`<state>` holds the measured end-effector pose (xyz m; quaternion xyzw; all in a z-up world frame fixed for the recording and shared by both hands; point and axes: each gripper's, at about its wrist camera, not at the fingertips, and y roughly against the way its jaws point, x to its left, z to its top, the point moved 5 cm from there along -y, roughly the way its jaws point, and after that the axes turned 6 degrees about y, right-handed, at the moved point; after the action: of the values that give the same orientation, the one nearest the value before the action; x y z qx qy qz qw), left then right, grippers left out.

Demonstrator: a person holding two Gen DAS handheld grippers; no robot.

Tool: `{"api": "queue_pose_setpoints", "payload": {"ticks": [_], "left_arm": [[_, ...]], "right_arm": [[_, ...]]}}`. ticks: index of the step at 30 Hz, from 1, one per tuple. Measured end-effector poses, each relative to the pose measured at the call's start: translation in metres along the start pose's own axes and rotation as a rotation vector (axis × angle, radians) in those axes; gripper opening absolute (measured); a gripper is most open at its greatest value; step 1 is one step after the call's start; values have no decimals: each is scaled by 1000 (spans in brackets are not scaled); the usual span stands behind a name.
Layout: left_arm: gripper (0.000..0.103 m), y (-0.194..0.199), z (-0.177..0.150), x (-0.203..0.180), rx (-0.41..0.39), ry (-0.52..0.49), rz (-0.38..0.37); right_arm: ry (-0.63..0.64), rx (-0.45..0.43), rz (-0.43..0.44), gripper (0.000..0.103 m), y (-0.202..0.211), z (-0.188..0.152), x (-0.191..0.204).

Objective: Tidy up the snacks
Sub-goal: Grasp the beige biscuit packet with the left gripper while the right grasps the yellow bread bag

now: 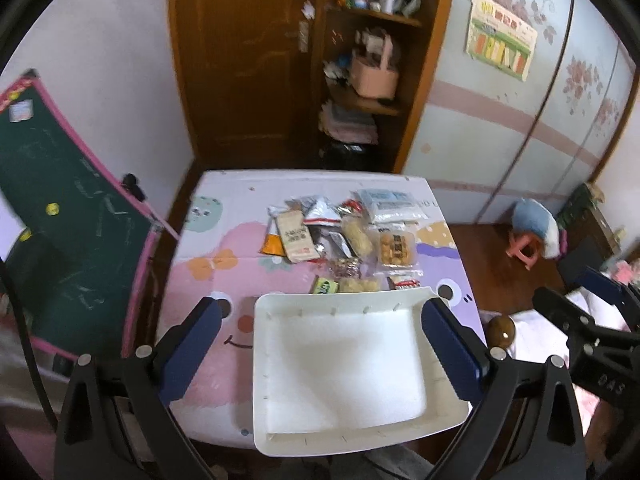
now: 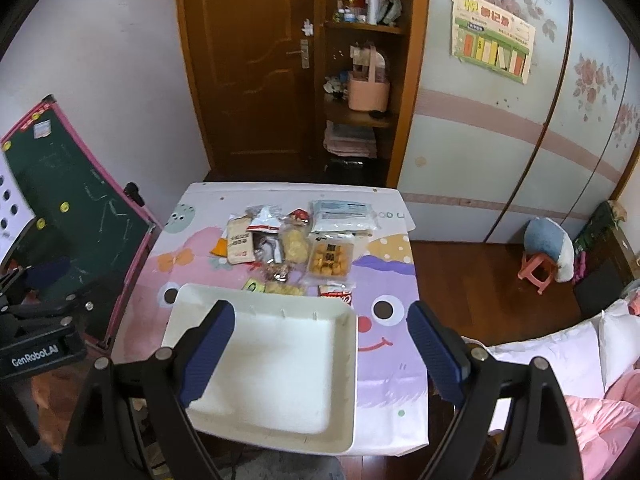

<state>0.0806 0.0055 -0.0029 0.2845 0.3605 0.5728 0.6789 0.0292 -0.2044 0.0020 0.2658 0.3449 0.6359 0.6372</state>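
Item: empty white tray (image 1: 340,364) at the table's (image 1: 208,392) near edge, long axis left-right, snack packets (image 1: 344,236) heaped just beyond its far rim; left gripper (image 1: 320,348) and right gripper (image 2: 320,352) both spread wide, holding nothing; advised: pinch 1 outlying packet, lift clear of neighbours.

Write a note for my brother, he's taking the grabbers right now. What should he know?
Left gripper: open, holding nothing, above the white tray.
Right gripper: open, holding nothing, above the tray's right side and the table.
The tray sits at the near edge of the table and has nothing in it.
The snacks lie in a pile just behind the tray; the cookie pack is on the pile's right side.
Done: nothing sorted.
Left: probably move every snack into the tray.
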Motion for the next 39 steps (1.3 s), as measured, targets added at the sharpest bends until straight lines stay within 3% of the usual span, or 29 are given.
{"api": "queue_pose_setpoints", "payload": {"ticks": [2,8,15,22,26,30,39], "left_arm": [[100,-13,15,6,11,-2,-8],[100,-63,62,27,-15,-55,99],[99,-146,96,44,77,-72,94],[99,-252,103,63,233,-50,123],[99,-307,96,66,304,-51,157],[99,-362,84,62,387,-21,144],[99,-418,70,70,439,81,197]], "right_arm": [[-3,12,-8,89,-11,8,-2],[-27,95,-7,87,-70,31,-12],[-97,228,35,81,-152,40,-22],[-164,355,87,81,-242,45,-37],[-193,411,88,81,-299,43,-47],[-230,482,132,81,-347,33,-44],[-236,562,132,82,-395,17,-29]]}}
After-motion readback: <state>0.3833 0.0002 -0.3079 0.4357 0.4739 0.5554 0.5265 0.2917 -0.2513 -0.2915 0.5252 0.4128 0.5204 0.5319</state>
